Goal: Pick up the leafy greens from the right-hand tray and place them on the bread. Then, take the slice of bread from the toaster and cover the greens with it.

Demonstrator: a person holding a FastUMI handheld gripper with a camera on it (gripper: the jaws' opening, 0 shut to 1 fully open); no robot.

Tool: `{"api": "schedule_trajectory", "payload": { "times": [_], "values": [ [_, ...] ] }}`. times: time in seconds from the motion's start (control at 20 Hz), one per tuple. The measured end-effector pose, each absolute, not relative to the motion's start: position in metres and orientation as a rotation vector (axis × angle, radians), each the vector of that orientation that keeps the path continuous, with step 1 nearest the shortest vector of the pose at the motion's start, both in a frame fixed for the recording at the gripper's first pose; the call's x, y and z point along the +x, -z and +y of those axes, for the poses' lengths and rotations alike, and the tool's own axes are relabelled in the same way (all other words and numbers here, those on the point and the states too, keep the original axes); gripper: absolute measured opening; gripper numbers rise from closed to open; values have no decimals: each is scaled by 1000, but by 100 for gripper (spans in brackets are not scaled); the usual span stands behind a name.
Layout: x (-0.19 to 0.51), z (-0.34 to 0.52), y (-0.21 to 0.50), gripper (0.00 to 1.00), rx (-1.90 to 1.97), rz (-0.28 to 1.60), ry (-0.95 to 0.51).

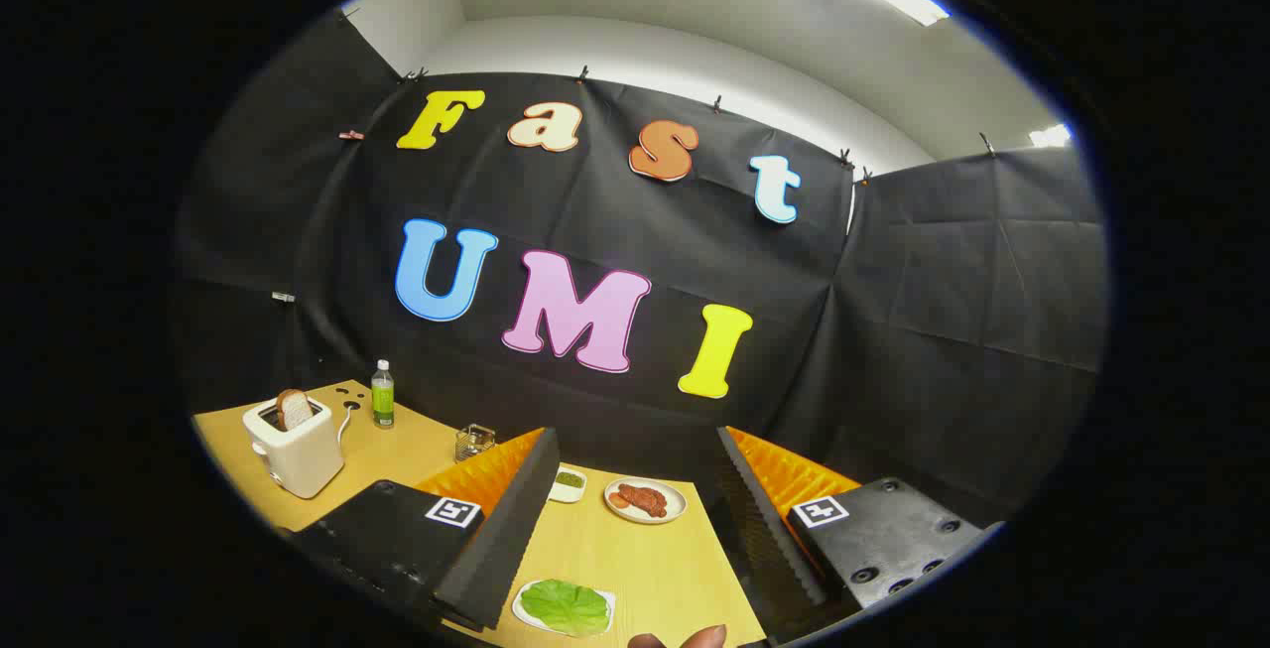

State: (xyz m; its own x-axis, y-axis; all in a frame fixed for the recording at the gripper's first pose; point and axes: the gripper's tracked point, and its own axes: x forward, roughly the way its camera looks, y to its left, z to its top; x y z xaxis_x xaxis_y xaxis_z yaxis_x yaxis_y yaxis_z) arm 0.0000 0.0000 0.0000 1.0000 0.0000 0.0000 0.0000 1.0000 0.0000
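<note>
My worktop (645, 569) spreads below; the toaster (296, 450) with its bread slice (293, 409) stands off left. I hold the tongs (635, 529) spread, empty, above the leafy greens (566, 606) on their tray (523, 612). First step: I must descend and pinch them.

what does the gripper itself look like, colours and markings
The gripper has two long fingers with dark grey ridged inner faces and bright orange ribbed outer sides. Each sits on a black block carrying a small square black-and-white marker; the right block shows screw holes.
</note>
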Motion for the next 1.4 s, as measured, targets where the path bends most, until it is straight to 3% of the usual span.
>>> {"api": "schedule_trajectory", "payload": {
  "times": [0.95, 1.4],
  "values": [
    [17, -1, 20, 98, 17, 65, 15],
    [21, 27, 106, 97, -15, 233, -188]
  ]
}}
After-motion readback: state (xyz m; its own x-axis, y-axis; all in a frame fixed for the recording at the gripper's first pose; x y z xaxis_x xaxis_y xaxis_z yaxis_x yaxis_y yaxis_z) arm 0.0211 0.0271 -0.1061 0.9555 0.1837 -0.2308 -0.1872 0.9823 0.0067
